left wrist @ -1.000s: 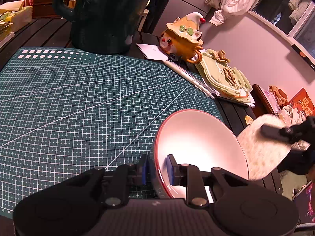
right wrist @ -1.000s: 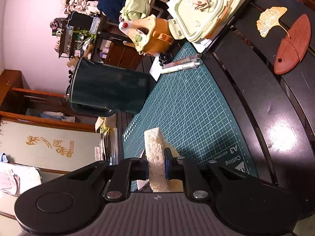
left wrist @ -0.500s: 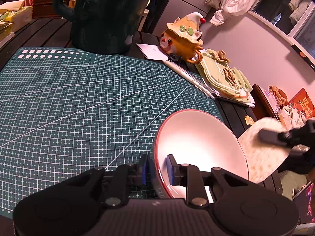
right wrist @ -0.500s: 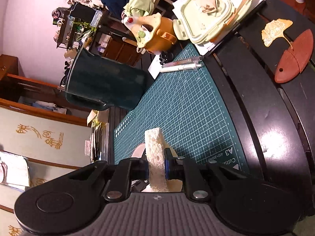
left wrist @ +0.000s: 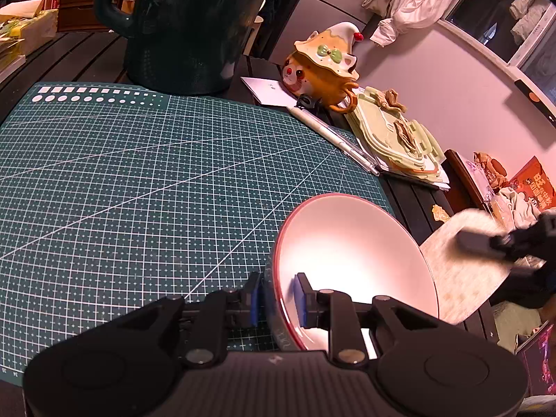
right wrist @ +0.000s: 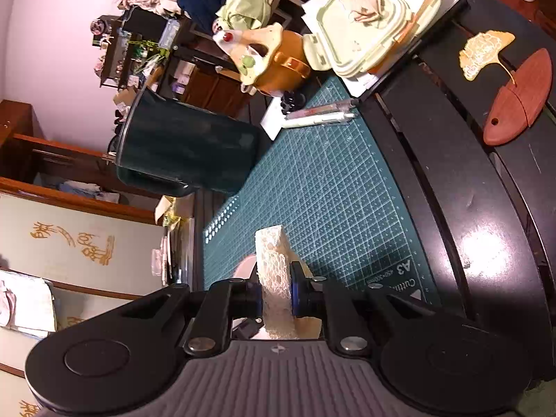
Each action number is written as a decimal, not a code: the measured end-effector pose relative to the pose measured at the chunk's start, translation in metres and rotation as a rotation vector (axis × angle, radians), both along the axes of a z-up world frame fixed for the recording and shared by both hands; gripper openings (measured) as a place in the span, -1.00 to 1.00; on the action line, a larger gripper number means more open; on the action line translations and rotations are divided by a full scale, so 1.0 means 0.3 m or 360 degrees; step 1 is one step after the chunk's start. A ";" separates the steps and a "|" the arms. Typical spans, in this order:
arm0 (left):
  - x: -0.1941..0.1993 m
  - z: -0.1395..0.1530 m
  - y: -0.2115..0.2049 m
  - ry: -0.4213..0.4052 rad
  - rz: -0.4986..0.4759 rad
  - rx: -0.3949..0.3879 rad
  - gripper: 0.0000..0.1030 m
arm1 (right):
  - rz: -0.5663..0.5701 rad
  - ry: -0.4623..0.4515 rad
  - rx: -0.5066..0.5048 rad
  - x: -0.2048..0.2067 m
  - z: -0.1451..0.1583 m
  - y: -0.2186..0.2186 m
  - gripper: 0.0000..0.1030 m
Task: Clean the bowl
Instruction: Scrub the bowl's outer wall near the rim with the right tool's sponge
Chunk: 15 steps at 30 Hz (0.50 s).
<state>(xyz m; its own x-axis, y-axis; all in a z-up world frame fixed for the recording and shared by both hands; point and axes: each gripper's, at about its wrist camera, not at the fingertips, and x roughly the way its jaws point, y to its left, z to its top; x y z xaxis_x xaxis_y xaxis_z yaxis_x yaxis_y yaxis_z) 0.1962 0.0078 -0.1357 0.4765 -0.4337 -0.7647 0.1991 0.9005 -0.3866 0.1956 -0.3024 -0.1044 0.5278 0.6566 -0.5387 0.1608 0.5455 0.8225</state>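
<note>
Both sets of jaws are clamped: left gripper on the bowl rim, right gripper on a sponge, above a green cutting mat on the dark tabletop.

A dark slatted tabletop is largely covered by a green gridded cutting mat. A dark green jug is stood at the mat's far edge. Two pens are laid across one mat corner. Beside them, an orange cat-shaped pot, stacked pale-green lids, a ginkgo-leaf cutout and a reddish wooden fish are seen.
</note>
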 end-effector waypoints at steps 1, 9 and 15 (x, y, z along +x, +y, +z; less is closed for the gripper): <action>0.000 0.000 0.000 0.0001 0.0001 0.0000 -0.59 | 0.0001 0.0002 0.0001 0.000 -0.001 0.000 -0.74; 0.000 -0.002 0.002 0.0001 0.0002 -0.0004 -0.59 | 0.0005 0.0014 0.0009 0.003 -0.006 0.002 -0.74; 0.000 -0.003 0.001 0.0000 0.0003 -0.0005 -0.59 | -0.0007 0.0061 0.0022 0.007 -0.031 0.001 -0.74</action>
<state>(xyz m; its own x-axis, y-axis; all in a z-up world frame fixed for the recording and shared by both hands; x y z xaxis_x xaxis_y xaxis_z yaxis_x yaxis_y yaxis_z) 0.1961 0.0082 -0.1365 0.4777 -0.4351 -0.7632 0.1974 0.8997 -0.3894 0.1977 -0.3022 -0.1137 0.5098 0.6617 -0.5497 0.1948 0.5336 0.8230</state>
